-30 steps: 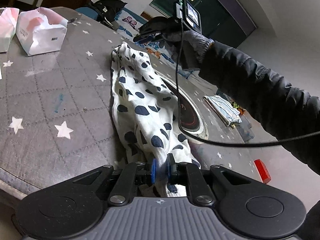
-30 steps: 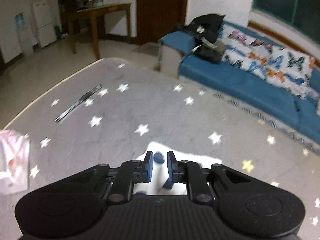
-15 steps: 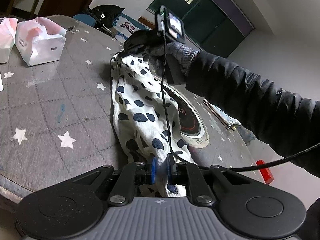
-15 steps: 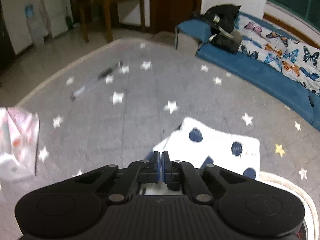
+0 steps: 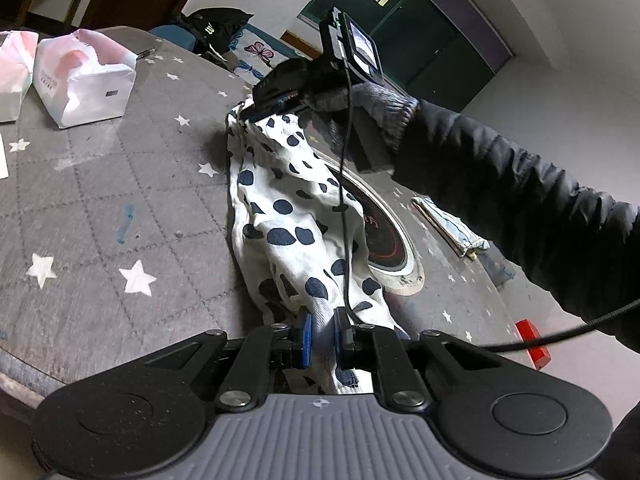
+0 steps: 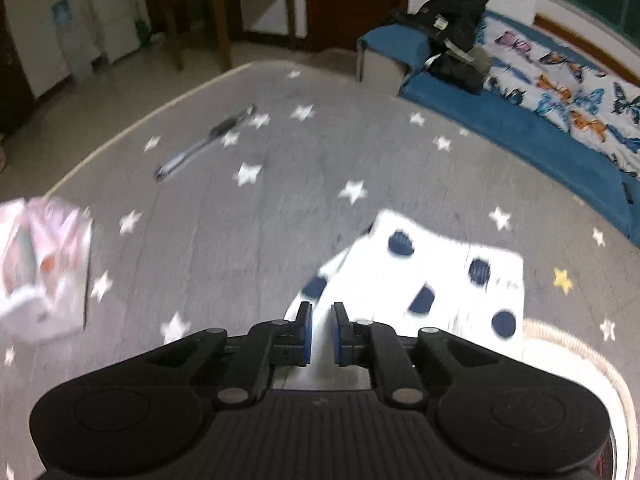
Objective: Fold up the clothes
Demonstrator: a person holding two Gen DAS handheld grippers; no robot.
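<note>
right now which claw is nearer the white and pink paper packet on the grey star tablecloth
Right. The right claw sits at the far end of the white dotted cloth, fairly near the white and pink paper packet. The left claw grips the cloth's near end, farther away.

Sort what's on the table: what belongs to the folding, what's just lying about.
Folding: spotted cloth, left gripper, right gripper.

Lying about: pink-and-white packs, pen, folded striped cloth, round plate set in the table.
</note>
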